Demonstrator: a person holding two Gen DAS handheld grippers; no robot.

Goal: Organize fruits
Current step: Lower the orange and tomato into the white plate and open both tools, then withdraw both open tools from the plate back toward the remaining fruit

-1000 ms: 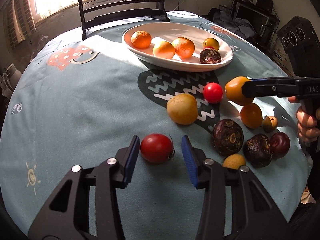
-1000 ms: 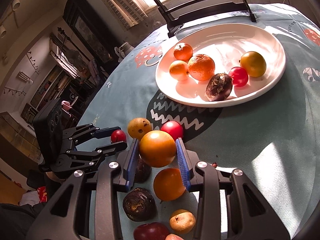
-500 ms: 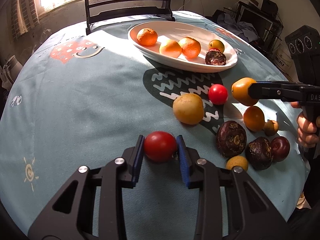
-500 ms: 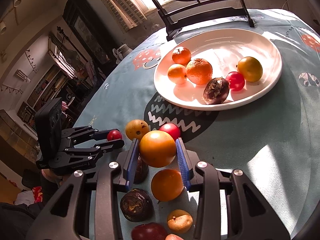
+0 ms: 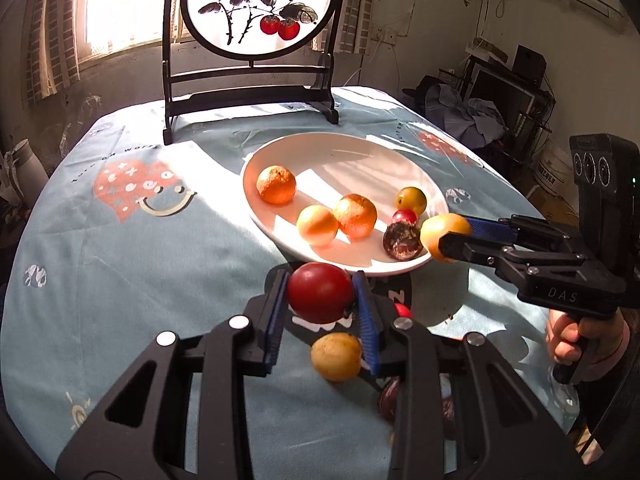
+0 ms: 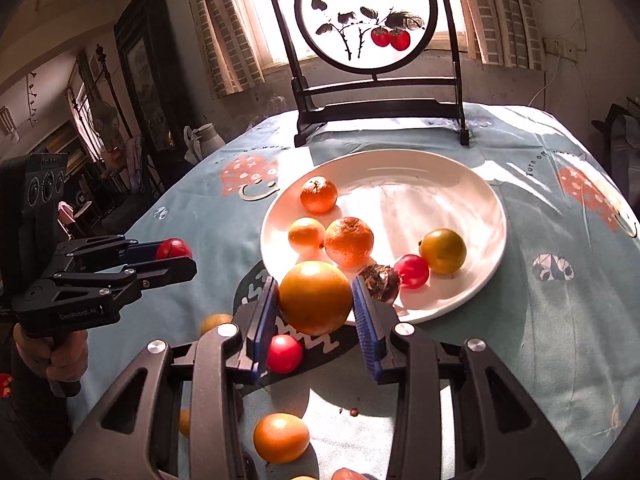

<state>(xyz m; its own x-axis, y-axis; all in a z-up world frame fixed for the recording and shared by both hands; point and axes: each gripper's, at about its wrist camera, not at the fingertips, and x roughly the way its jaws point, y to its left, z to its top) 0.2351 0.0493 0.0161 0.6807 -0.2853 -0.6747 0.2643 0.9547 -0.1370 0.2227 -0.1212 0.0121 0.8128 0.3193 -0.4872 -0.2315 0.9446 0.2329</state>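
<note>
Left gripper point(image 5: 321, 294) clamping red tomato point(image 5: 320, 292), white plate point(image 5: 360, 152) of fruit beyond, right gripper point(image 5: 450, 238) gripping orange fruit point(image 5: 440, 228)

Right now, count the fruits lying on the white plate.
6 on the plate: a tangerine at the back, a small orange beside a bigger one, a dark brown fruit, a red one, a yellow one. None seems hidden.

Pale blue tablecloth point(image 5: 120, 264) with red smiling hearts under the white plate point(image 5: 344, 152), whose fruit runs orange, yellow, red and dark purple-brown.
</note>
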